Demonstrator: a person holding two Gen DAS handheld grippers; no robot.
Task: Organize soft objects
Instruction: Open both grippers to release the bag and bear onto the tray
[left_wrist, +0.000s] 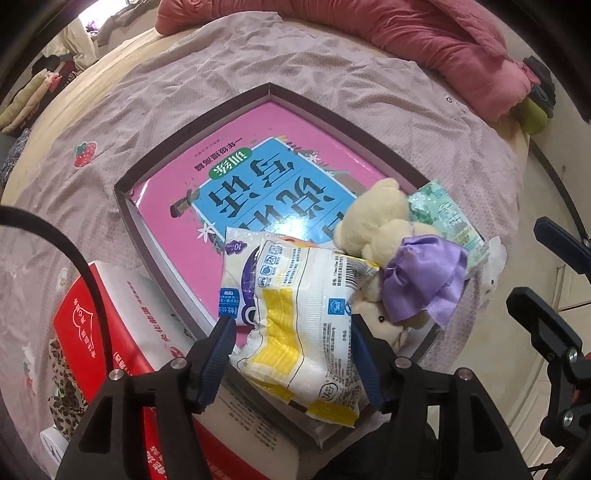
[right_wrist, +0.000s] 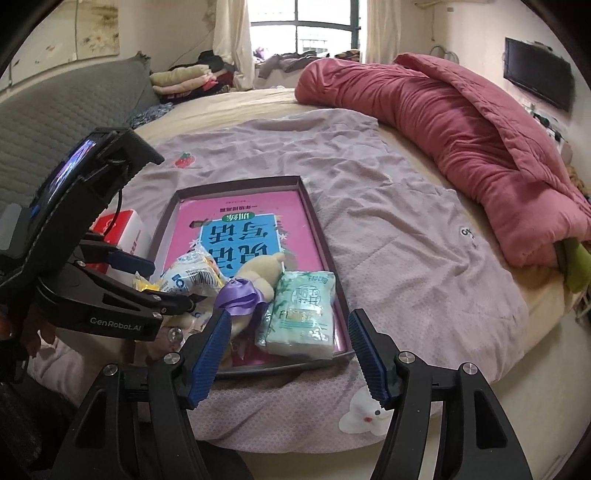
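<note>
The shallow tray (left_wrist: 122, 186) on the bed, w/ a pink book (left_wrist: 229, 147) flat in its bottom, is the landmark here. At the tray's near end sits a pile of soft stuff: a yellow-and-white tissue pack (left_wrist: 303, 325) lying over a purple-print pack (left_wrist: 240, 273), a cream teddy bear (left_wrist: 376, 221) w/ a lilac bow (left_wrist: 421, 280) beside them toward the tray's right side, and a green tissue pack (right_wrist: 299, 314) at the tray's near right corner. Left tongs (left_wrist: 291, 354) point steeply down over the tray's near edge, jaws spread on either side of the yellow-and-white pack; pads look just beside its edges, not squeezing, though the right pad's contact is hard to judge, so prob a release, not a grip. That pack's long axis runs along the tongs' pointing line, from the tray's near rim toward its middle. Right tongs (right_wrist: 288, 354) are spread wide and empty, above the near rim, w/ the green pack straight ahead between the jaw lines but well beyond the tips; its long axis also runs toward the tray's far end. The right hand is nearer the green pack and bear, the left nearer the stacked packs. A red-and-white box (left_wrist: 110, 332) lies outside the tray's left wall; a pink quilt (right_wrist: 443, 122) is heaped well beyond the far end.
</note>
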